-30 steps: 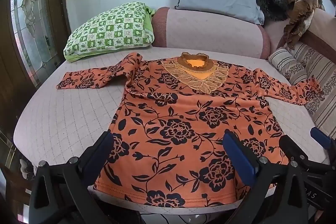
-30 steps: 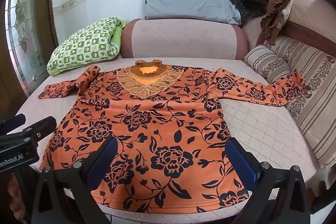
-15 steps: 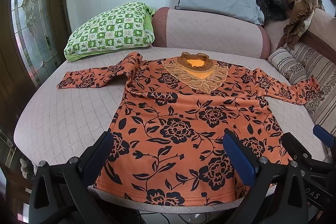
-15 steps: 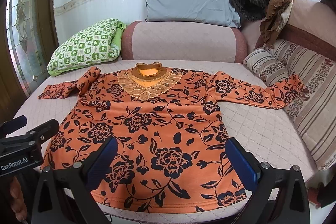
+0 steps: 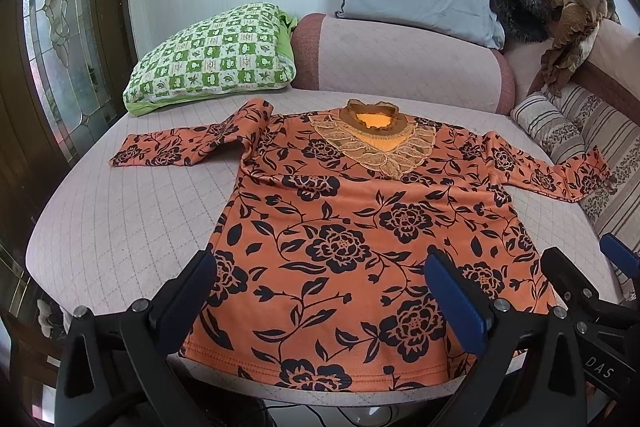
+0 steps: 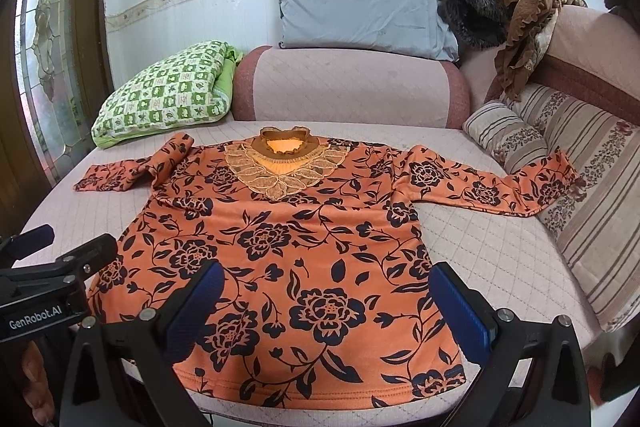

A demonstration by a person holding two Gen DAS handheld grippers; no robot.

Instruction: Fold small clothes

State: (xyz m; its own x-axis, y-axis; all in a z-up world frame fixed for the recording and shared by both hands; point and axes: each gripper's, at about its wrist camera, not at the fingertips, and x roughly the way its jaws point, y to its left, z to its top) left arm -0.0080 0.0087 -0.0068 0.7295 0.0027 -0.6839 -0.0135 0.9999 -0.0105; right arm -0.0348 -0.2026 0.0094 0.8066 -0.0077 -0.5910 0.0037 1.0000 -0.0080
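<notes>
**Grippers lifted slightly, top not yet touched**

Compared with a second earlier, both views had risen and tipped a little; the top itself had not shifted. The orange flowered top [image 5: 360, 227] lay flat, front up, on the quilted sofa seat [image 5: 120, 219], collar [image 5: 374, 119] toward the backrest, hem at the near edge. Left sleeve [image 5: 184, 149] stretched out toward the green checked pillow [image 5: 212, 63]; right sleeve [image 6: 492, 189] ran out with its cuff resting against the striped cushion [image 6: 592, 179].

Left gripper [image 5: 324, 299] hovered above the hem, fingers spread wide, holding nothing. Right gripper [image 6: 332, 307] did the same, also spread and empty.

The top looked like soft, light knit: limp, likely to sag and crease when lifted, and probably grippy enough on the quilted cover to drag. The lace trim [image 6: 280, 175] at the neck looked delicate, best avoided. Likely good holds: a sleeve cuff or shoulder seam, pinching a doubled edge, one gripper per side so the cloth stayed taut.
</notes>
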